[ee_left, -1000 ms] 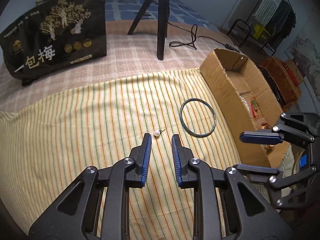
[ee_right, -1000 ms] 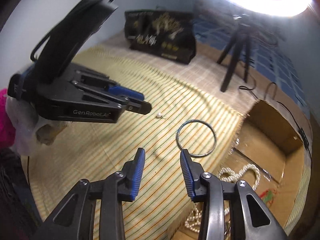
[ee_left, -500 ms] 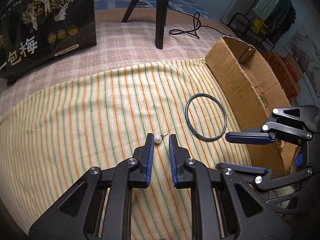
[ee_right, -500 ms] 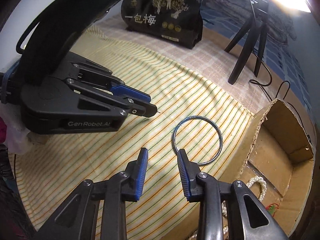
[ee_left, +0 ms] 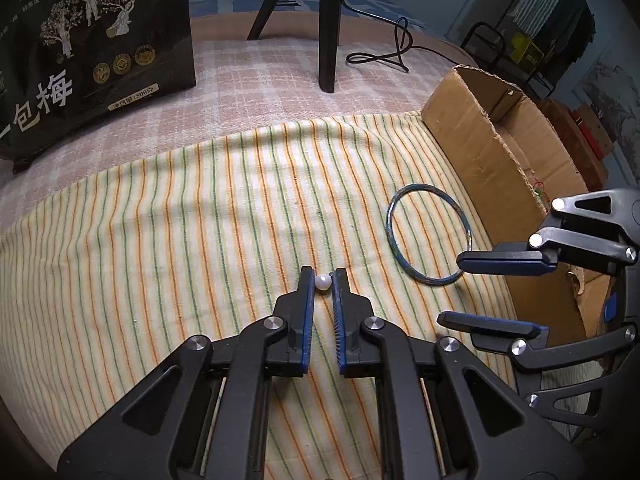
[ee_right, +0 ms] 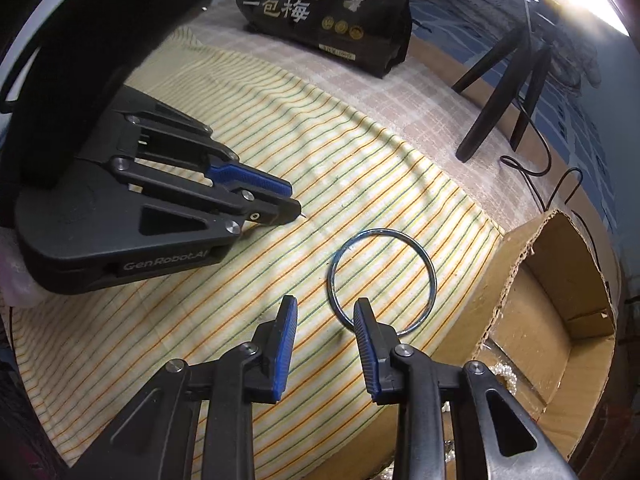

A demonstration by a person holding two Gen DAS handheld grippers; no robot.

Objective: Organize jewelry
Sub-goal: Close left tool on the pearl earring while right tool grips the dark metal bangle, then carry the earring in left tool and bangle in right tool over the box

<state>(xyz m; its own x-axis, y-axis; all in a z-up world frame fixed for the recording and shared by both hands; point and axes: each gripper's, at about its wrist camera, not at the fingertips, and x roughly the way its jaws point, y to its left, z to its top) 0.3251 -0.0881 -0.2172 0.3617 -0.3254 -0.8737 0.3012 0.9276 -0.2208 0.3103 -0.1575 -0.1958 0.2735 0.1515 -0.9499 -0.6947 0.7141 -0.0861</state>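
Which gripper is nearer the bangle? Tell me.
Right. The right gripper has one fingertip over the bangle rim; the left gripper sits apart from it, closed around the pearl earring.

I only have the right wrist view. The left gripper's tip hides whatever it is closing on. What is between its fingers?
Observer: A pearl stud earring, sitting between the left gripper fingertips on the striped cloth.
Operator: Is it clamped yet?
Observer: I cannot tell; the pads sit very close on either side of the pearl.
Operator: And my right gripper, where does it sit from that side?
Observer: The right gripper is open, its upper finger over the near edge of the bangle, not gripping it.
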